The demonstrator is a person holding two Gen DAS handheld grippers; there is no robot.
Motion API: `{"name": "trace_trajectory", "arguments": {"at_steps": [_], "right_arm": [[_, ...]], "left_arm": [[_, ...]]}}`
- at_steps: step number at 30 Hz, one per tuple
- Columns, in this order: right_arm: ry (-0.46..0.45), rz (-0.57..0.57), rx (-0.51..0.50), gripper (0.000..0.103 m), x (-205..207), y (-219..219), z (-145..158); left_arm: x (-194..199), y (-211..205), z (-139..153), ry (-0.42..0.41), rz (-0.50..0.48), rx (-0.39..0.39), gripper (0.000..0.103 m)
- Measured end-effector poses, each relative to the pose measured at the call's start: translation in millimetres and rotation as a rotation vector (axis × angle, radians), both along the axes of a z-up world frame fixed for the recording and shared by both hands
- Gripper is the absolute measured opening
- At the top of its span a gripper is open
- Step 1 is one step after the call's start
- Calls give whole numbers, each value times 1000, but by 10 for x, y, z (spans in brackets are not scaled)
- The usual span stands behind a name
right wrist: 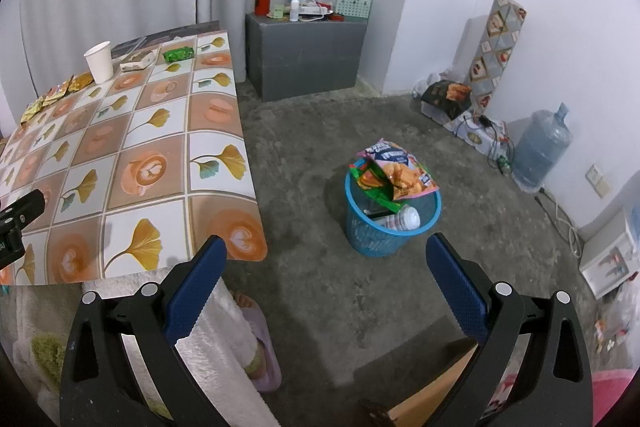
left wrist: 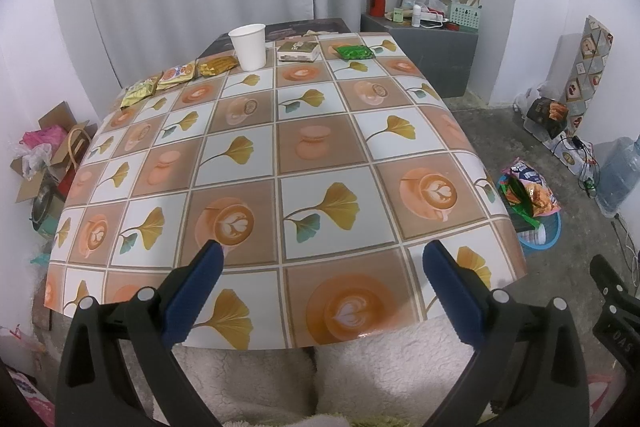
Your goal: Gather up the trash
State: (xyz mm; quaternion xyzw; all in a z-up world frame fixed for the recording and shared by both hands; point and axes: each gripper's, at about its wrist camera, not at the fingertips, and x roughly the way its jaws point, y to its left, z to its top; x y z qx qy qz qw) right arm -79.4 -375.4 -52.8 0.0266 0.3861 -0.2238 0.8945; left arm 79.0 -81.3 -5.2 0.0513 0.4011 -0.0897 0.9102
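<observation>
Trash lies along the table's far edge: a white paper cup [left wrist: 249, 45] [right wrist: 100, 61], a small box [left wrist: 298, 51] [right wrist: 137, 61], a green wrapper [left wrist: 353, 51] [right wrist: 179, 54] and several yellow snack packets [left wrist: 176, 75] [right wrist: 52, 95]. A blue mesh bin [right wrist: 390, 223] [left wrist: 538, 233] on the floor right of the table holds snack bags and a bottle. My left gripper [left wrist: 322, 261] is open and empty above the table's near edge. My right gripper [right wrist: 326, 257] is open and empty above the floor, near the bin.
The table [left wrist: 280, 163] has a tiled leaf-and-coffee cloth. A grey cabinet [right wrist: 306, 57] with clutter stands behind it. A water jug [right wrist: 542, 151], boxes and cables line the right wall. Bags and cartons [left wrist: 48, 155] sit left of the table. My legs show below.
</observation>
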Motion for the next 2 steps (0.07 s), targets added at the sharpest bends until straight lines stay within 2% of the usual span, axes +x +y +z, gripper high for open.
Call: {"name": "trace_trajectory", "arguments": {"at_steps": [2], "right_arm": [[-1, 0, 1, 96, -5, -7, 5]], "left_arm": [[-2, -1, 0, -1, 0, 1, 98]]}}
